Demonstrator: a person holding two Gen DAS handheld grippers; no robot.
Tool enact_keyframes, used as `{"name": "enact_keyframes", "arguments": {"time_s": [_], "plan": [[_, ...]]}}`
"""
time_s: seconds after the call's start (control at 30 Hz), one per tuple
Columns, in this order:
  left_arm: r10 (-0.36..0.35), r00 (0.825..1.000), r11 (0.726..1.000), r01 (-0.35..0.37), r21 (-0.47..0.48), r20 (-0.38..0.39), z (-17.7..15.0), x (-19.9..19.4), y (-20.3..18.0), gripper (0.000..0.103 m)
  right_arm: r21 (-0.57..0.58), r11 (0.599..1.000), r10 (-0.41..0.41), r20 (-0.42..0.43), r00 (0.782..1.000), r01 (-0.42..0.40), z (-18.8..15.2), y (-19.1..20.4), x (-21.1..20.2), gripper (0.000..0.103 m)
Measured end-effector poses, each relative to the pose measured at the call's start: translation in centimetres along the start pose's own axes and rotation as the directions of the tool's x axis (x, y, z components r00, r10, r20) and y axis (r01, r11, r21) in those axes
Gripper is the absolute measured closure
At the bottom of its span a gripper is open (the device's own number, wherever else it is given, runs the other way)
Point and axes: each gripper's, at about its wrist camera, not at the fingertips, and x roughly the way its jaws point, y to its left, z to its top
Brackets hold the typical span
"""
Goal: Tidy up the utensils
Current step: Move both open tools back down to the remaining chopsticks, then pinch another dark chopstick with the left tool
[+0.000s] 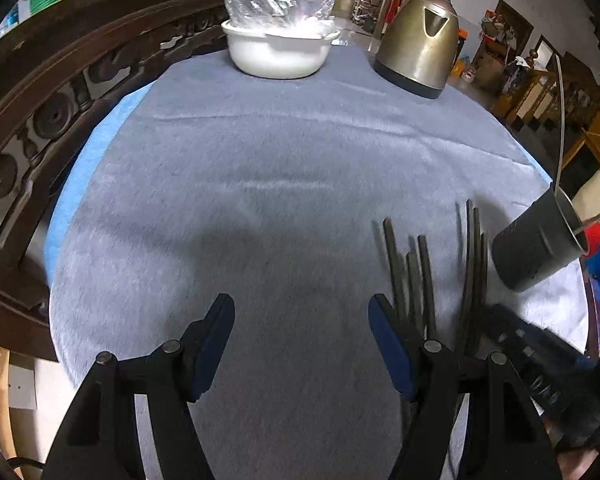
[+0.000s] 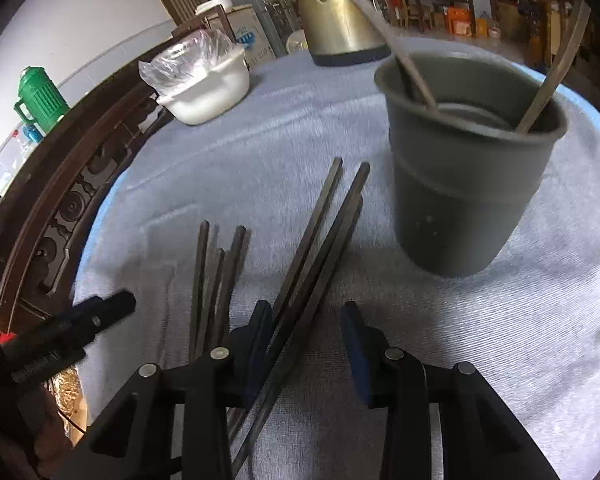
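Left gripper [image 1: 301, 324] hanging wide, holding nothing, over cloth [image 1: 260, 184]. Right gripper [image 2: 306, 320] gaping around near ends of chopsticks [image 2: 320, 232], not clamping. Chopsticks lying on cloth, left of cup [image 2: 460, 200] holding spoons [image 2: 552, 76].

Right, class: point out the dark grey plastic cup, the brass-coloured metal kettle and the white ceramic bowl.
dark grey plastic cup [image 2: 460, 208]: right wrist view, on its outer side wall.
brass-coloured metal kettle [image 1: 416, 44]: left wrist view, on its body below the spout.
white ceramic bowl [image 1: 276, 54]: left wrist view, on its front wall.
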Motion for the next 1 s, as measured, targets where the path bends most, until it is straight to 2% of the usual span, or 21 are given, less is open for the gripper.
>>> {"name": "enact_keyframes", "arguments": {"time_s": [0.13, 0.43, 0.47, 0.53, 0.6, 0.63, 0.67, 0.73, 0.77, 0.93, 1.0], "plan": [[-0.023, 1.0, 1.0, 0.023, 0.002, -0.02, 1.2, 1.1, -1.2, 0.033, -0.039, 0.999, -0.005, 0.01, 1.0, 0.006, -0.2, 0.3, 0.1, 0.071], [-0.07, 0.993, 0.997, 0.066, -0.045, -0.094, 3.6, 4.5, -2.4, 0.034, -0.044, 0.999, 0.016, -0.004, 1.0, -0.016, -0.2, -0.4, 0.2, 0.073], [-0.077, 0.992, 0.996, 0.072, -0.05, -0.1, 3.8, 4.8, -2.5, 0.036, -0.049, 0.999, 0.016, -0.001, 1.0, -0.016, -0.3, -0.5, 0.1, 0.073], [-0.091, 0.989, 0.995, 0.086, -0.053, -0.12, 4.0, 5.4, -2.9, 0.051, -0.066, 0.998, 0.012, 0.003, 1.0, -0.012, -0.3, -0.3, 0.2, 0.073], [-0.086, 0.989, 0.996, 0.081, -0.046, -0.122, 4.2, 5.7, -3.2, 0.059, -0.066, 0.998, 0.02, -0.001, 1.0, -0.02, -0.2, -0.3, 0.2, 0.073], [-0.086, 0.989, 0.996, 0.082, -0.038, -0.124, 4.2, 5.8, -3.3, 0.069, -0.066, 0.998, 0.024, -0.005, 1.0, -0.024, -0.1, -0.3, 0.2, 0.073], [-0.086, 0.988, 0.996, 0.083, -0.03, -0.13, 4.2, 5.9, -3.5, 0.072, -0.067, 0.997, 0.026, -0.008, 1.0, -0.027, -0.1, -0.4, 0.2, 0.073], [-0.096, 0.987, 0.995, 0.093, -0.028, -0.133, 4.2, 5.9, -3.6, 0.088, -0.081, 0.996, 0.025, -0.018, 1.0, -0.026, -0.2, -0.4, 0.1, 0.073], [-0.105, 0.985, 0.994, 0.102, -0.028, -0.135, 4.1, 5.9, -3.6, 0.092, -0.088, 0.996, 0.023, -0.022, 0.999, -0.025, -0.2, -0.4, 0.0, 0.074], [-0.059, 0.989, 0.998, 0.058, -0.009, -0.132, 3.4, 5.2, -2.6, 0.094, -0.119, 0.993, 0.011, -0.038, 0.999, -0.016, -0.9, -0.5, -0.4, 0.077], [-0.014, 0.991, 1.0, 0.015, 0.01, -0.131, 2.9, 4.6, -2.0, 0.094, -0.135, 0.991, 0.002, -0.046, 0.999, -0.009, -1.2, -0.5, -0.7, 0.078]]}}
